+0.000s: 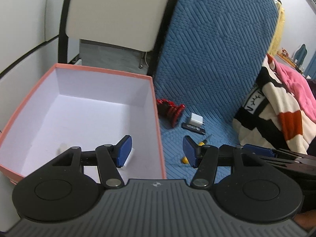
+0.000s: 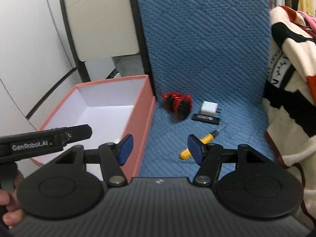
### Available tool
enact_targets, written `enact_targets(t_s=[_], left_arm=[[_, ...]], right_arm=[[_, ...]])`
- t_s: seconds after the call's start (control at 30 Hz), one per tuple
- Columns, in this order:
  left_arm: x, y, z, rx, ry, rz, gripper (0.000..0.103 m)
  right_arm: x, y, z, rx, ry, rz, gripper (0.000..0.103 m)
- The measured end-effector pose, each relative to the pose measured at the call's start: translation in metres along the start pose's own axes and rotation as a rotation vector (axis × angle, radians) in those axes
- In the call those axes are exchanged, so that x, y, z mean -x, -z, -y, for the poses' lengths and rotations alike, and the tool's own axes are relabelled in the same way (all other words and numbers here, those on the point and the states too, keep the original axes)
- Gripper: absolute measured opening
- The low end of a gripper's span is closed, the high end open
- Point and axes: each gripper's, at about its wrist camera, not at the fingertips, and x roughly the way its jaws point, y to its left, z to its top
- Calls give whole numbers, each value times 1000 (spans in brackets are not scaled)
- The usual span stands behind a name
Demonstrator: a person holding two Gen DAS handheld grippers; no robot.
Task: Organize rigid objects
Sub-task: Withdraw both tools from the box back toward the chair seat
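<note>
**Both claws spread and empty above box and bedspread**

Left gripper (image 1: 157,151) is seen with its 2 blue pads spread wide, nothing pinched between them. From the left wrist, the pink box (image 1: 158,130) is found at left, its white inside holding a small pale item (image 1: 62,148). On the blue quilted cover (image 1: 207,63) lie a red and black object (image 1: 171,109), a white charger (image 1: 195,120), a flat black item (image 1: 193,128) and a yellow-handled screwdriver (image 1: 201,143).

From the right wrist, the right gripper (image 2: 160,150) is shown equally spread and empty. Beyond its right pad, the screwdriver (image 2: 205,141) is spotted, apart from the box (image 2: 141,116). A striped blanket (image 2: 292,90) is piled at right.
</note>
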Motion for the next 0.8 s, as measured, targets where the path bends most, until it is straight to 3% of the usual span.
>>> enact_targets(t_s=[0.8], left_arm=[[-29,51,60,-54,7,-77,63]], right_arm=[[10,55,65,-54,85,-26,64]])
